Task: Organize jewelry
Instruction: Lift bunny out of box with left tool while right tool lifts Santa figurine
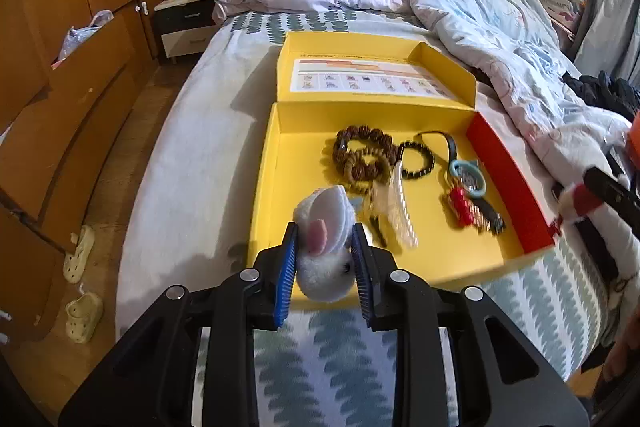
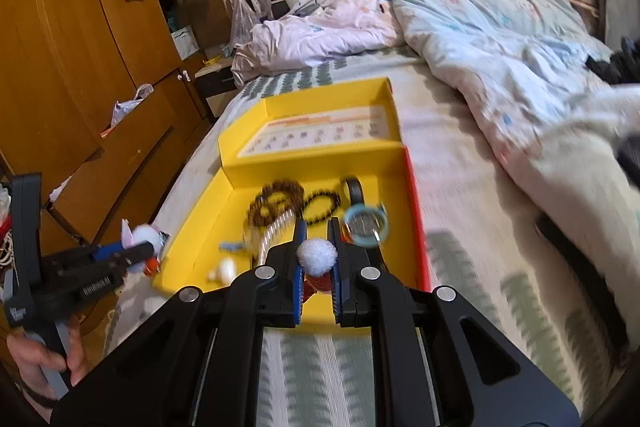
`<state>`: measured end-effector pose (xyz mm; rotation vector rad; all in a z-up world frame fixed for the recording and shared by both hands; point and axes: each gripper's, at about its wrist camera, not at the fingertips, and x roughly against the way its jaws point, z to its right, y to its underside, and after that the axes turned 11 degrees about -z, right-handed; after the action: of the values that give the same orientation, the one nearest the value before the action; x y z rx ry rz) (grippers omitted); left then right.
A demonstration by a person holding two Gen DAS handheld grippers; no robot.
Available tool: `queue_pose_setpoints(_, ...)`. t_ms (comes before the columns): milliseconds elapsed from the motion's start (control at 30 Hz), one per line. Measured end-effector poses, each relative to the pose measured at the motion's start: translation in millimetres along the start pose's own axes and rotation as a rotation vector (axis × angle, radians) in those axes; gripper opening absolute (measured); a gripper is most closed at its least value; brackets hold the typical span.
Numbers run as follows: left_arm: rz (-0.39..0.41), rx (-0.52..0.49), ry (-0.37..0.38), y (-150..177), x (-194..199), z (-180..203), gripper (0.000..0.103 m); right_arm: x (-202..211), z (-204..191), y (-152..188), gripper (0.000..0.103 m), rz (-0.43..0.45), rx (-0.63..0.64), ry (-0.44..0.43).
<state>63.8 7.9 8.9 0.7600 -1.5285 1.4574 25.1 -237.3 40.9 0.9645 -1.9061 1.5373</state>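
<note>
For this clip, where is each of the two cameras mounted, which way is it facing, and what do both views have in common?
Left wrist: rides the left gripper, facing up the bed over the yellow box; shows its fingers shut on a white plush mouse.
Right wrist: rides the right gripper, facing the same way; shows its fingers around a white pompom charm, plus the left gripper and the hand holding it.
Shared: box, brown bead bracelets, bedding.

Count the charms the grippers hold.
2. A white mouse charm sits clamped in the left gripper; a white pompom charm in the right gripper.
</note>
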Motion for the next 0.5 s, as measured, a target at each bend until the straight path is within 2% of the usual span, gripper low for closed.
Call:
queue_pose_setpoints(200, -0.021, 0.006, 0.012, 39, 7, -4, 0.027, 28, 24, 47, 0.012, -0.013, -0.027, 0.019)
queue_pose_setpoints(500, -0.07, 0.016, 0.018, 83, -1, -3, 0.027, 26, 61, 85, 0.012, -0.096, -0.099, 0.083)
